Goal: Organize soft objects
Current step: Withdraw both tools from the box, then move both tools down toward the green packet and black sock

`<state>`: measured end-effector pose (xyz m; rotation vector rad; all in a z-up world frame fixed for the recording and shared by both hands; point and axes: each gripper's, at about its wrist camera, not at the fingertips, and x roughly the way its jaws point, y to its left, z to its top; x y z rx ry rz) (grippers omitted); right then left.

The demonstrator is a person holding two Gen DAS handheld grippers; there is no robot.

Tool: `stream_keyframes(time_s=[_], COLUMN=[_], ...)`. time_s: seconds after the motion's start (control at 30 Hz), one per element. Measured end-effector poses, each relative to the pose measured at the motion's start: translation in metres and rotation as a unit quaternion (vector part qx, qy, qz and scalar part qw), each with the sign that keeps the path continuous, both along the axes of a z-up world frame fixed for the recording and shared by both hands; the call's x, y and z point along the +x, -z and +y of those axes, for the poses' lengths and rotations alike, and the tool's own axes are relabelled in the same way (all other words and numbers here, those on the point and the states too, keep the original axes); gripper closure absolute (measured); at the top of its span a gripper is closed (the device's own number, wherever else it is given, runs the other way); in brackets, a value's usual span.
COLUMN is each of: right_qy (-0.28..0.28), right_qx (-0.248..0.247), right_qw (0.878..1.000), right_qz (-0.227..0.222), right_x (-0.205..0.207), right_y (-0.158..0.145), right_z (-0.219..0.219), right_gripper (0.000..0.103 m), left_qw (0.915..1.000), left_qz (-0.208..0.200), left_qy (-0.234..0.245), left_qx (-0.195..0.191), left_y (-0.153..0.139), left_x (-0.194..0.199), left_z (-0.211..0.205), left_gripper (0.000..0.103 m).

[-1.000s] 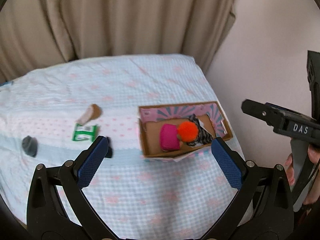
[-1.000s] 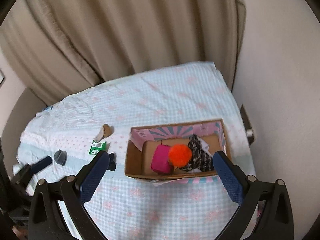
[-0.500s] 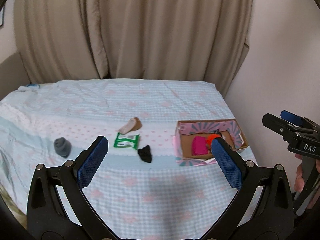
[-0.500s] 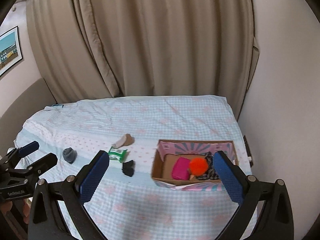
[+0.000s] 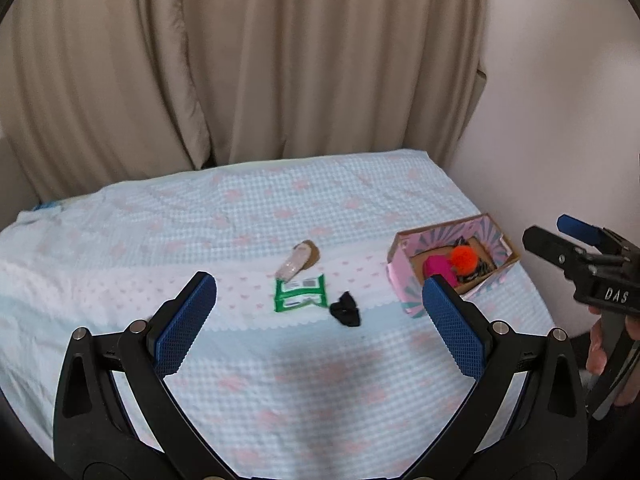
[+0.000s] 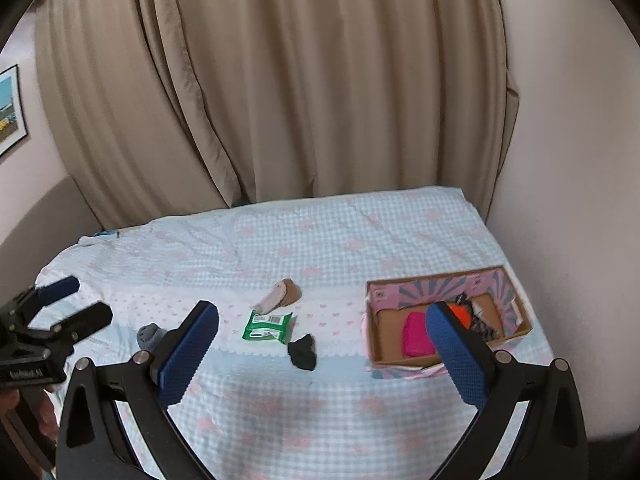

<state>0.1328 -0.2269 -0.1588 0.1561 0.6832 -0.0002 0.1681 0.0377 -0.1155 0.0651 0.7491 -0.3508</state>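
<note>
A pink cardboard box (image 5: 400,268) (image 6: 516,320) sits at the bed's right side. It holds a pink soft item (image 6: 416,334), an orange pom-pom (image 5: 462,256) and a striped cloth (image 6: 486,330). On the bedspread lie a green packet (image 5: 300,292) (image 6: 266,325), a black sock (image 5: 345,309) (image 6: 303,352), a beige-brown sock (image 5: 300,260) (image 6: 280,295) and a grey sock (image 6: 149,335). My left gripper (image 5: 320,320) and right gripper (image 6: 322,340) are both open and empty, held above the bed's near part.
Beige curtains (image 6: 300,80) hang behind the bed. A wall (image 6: 568,200) runs along the right side, close to the box. A framed picture (image 6: 8,108) hangs at the left. The bedspread (image 6: 320,400) has free room in front.
Both grippers have pulled back and up from over the box, so the whole bed now shows. The objects lie where they were.
</note>
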Motion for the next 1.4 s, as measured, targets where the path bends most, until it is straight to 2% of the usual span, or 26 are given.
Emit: stream_keyframes(time_s=[0.17,0.23,0.5,0.8,0.93,1.0,1.07,1.2,1.27,1.33,1.4], right_qy=[0.015,0.026,0.033,0.008,-0.005,-0.011,-0.020,-0.046,-0.054,-0.061,-0.067], right_qx=[-0.009,-0.024,-0.034,-0.054,-0.057,-0.060,-0.063,-0.079,-0.081,-0.081,-0.080], right_qw=[1.000,0.999,0.997,0.992,0.989,0.988,0.987,0.983,0.982,0.981,0.981], right_qz=[0.011,0.029,0.061,0.115,0.134,0.141,0.149,0.159,0.162,0.163,0.165], right_x=[0.022,0.036,0.073,0.108,0.126,0.134,0.143,0.157,0.162,0.166,0.169], right_y=[0.027,0.044,0.117,0.206,0.251,0.272,0.293,0.325,0.334,0.343,0.349], right_z=[0.036,0.050,0.078,0.085,0.081,0.080,0.079,0.082,0.082,0.082,0.082], right_gripper=[0.000,0.000,0.000,0.000,0.000,0.000,0.000,0.011,0.012,0.017,0.023], left_qw=[0.9976,0.9953,0.9821,0.9504,0.9321,0.9260,0.9142,0.8955,0.8845,0.8790,0.8750], left_qz=[-0.001,0.004,0.032,0.053,0.059,0.064,0.063,0.061,0.060,0.060,0.065], left_qy=[0.066,0.092,0.177,0.288,0.330,0.342,0.365,0.400,0.418,0.425,0.430], left_qx=[0.022,0.030,0.056,0.103,0.137,0.146,0.165,0.184,0.199,0.208,0.212], left_y=[0.030,0.047,0.122,0.224,0.279,0.297,0.320,0.346,0.358,0.366,0.373], left_x=[0.045,0.066,0.129,0.169,0.186,0.192,0.197,0.198,0.197,0.199,0.201], left_z=[0.022,0.027,0.016,-0.036,-0.064,-0.074,-0.085,-0.093,-0.096,-0.097,-0.098], left_gripper=[0.000,0.000,0.001,0.003,0.012,0.015,0.018,0.020,0.021,0.021,0.027])
